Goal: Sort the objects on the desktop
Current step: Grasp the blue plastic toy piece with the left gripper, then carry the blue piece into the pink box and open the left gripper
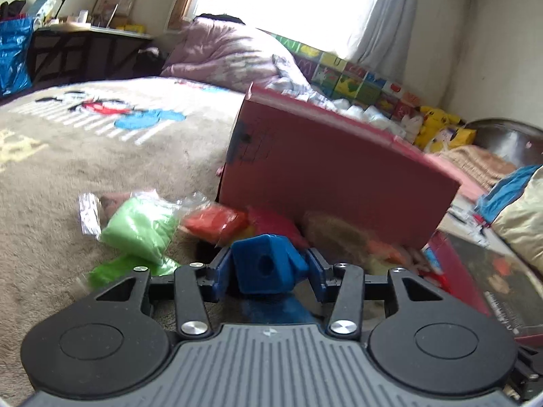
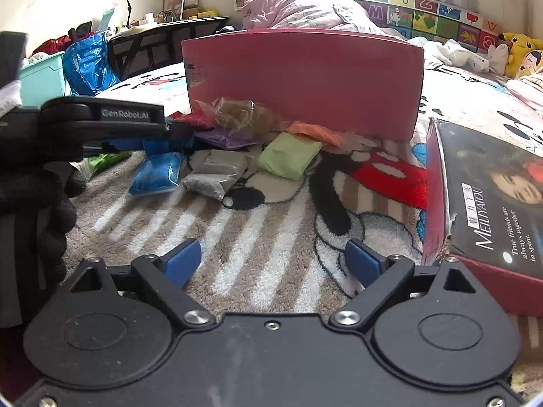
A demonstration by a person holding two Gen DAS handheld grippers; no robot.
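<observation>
We're looking across a bed covered w/ a beige cartoon-print blanket (image 2: 271, 237). Biggest item on it: a red box (image 2: 305, 81) standing upright at centre, its long side facing us. To the right lies a flat dark box lid (image 2: 492, 203) w/ white lettering, close beside the red box's corner.

At the foot of the red box sits a scatter of small plastic packets of coloured clay: a pale green packet (image 2: 288, 156), an orange packet (image 2: 315, 132) touching the box base, a purple packet (image 2: 227, 137), a brownish packet (image 2: 241, 112), a grey packet (image 2: 217, 176) & a blue packet (image 2: 156, 173) lying flat nearer us.

Our right gripper (image 2: 271, 264) hovers low over the blanket, level, pointing at the red box; its blue pads are spread wide w/ nothing between.

Our left gripper (image 1: 266, 266) is held by a black-gloved hand (image 2: 37, 200) at the left, reaching in sideways toward the packets. Its pads are pressed onto a blue block-shaped piece (image 1: 263, 264), pinching it just above the blanket, near a bright green packet (image 1: 139, 224) & a red-orange packet (image 1: 213, 222).
</observation>
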